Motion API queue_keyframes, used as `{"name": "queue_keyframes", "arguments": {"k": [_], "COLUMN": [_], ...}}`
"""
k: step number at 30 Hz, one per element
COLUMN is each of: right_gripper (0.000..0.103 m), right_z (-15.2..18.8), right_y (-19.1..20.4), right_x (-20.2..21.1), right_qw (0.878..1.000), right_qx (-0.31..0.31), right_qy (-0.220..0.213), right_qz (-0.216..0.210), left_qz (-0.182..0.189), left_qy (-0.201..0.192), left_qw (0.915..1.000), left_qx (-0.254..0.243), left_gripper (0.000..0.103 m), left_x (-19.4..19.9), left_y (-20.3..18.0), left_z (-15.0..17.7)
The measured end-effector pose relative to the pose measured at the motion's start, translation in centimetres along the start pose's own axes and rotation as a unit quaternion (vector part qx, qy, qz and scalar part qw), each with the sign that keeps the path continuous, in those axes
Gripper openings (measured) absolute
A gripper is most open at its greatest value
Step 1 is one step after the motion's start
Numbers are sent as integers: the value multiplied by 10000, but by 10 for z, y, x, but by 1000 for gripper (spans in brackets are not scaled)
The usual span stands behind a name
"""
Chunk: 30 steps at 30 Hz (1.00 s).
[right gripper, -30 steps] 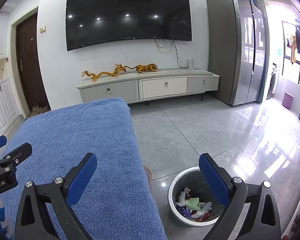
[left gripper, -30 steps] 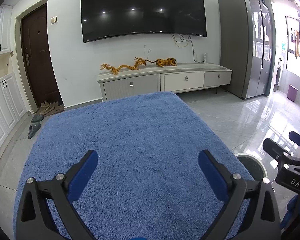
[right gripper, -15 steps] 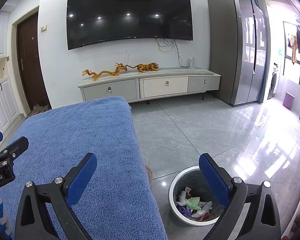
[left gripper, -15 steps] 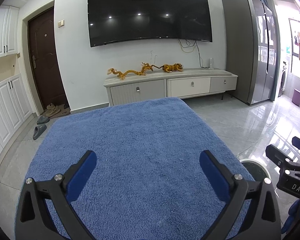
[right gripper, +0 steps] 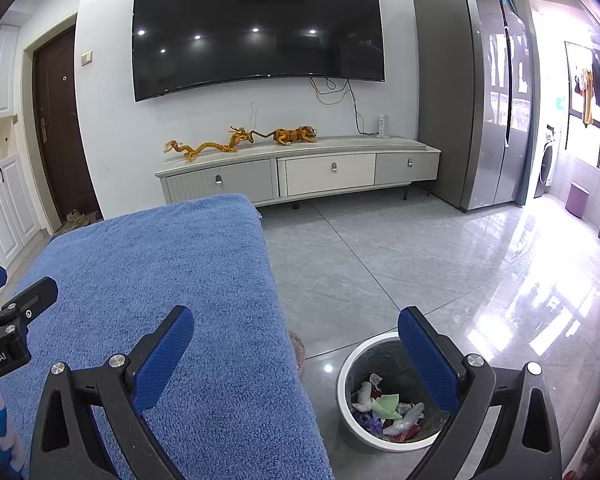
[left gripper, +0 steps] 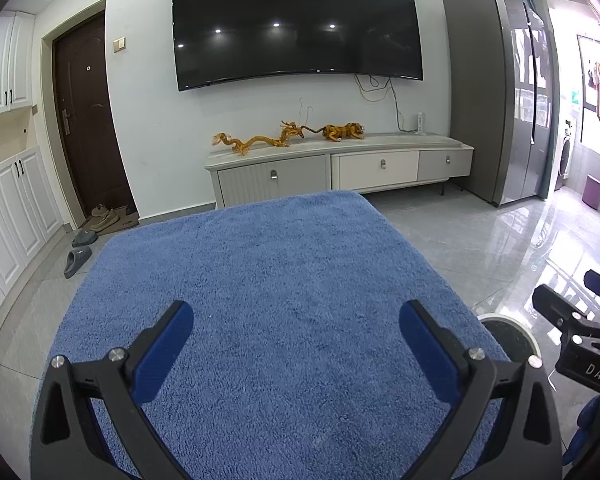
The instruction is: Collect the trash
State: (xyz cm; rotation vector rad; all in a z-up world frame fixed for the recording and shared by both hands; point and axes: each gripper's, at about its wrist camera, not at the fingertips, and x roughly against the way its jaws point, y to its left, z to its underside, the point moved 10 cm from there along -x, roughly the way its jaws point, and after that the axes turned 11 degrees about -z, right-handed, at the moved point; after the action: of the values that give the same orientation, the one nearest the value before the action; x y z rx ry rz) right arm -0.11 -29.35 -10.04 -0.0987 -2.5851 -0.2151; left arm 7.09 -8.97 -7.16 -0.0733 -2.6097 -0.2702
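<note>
**Both hand-held grippers spread over blue-towelled surface, trash in bin beside it**

The left hand-held gripper (left gripper: 296,322) hangs above the surface (left gripper: 284,264), a table draped in a blue towel, its blue-padded fingers (left gripper: 166,344) spread wide with nothing between them; the right hand-held gripper (right gripper: 296,324) is likewise spread and holds nothing, straddling the towel's right edge, one finger over the blue cloth, the other over the bin; the trash (right gripper: 384,408), a jumble of crumpled wrappers and paper in white, green, purple and red, lies inside the round white-rimmed waste bin (right gripper: 348,364) standing on the grey tiled floor (right gripper: 380,264) just beside the surface; across the room a dark television (right gripper: 256,28) hangs above a low cabinet (right gripper: 300,172) bearing golden dragon and tiger figures (right gripper: 240,142).
</note>
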Motion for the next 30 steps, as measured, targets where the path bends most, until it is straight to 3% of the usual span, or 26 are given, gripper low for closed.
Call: {"name": "queue_keyframes", "arguments": {"k": [30], "right_gripper": [103], "right_z": [1], "right_y": [1], "right_x": [4], "right_qw": [10000], "right_qx": [-40], "right_qy": [-28], "right_qz": [50], "left_qz": [223], "left_qy": [124], "left_qw": [9996], "left_qx": [-95], "left_gripper": [103], "left_x": [3], "left_y": [-12], "left_z": [6]}}
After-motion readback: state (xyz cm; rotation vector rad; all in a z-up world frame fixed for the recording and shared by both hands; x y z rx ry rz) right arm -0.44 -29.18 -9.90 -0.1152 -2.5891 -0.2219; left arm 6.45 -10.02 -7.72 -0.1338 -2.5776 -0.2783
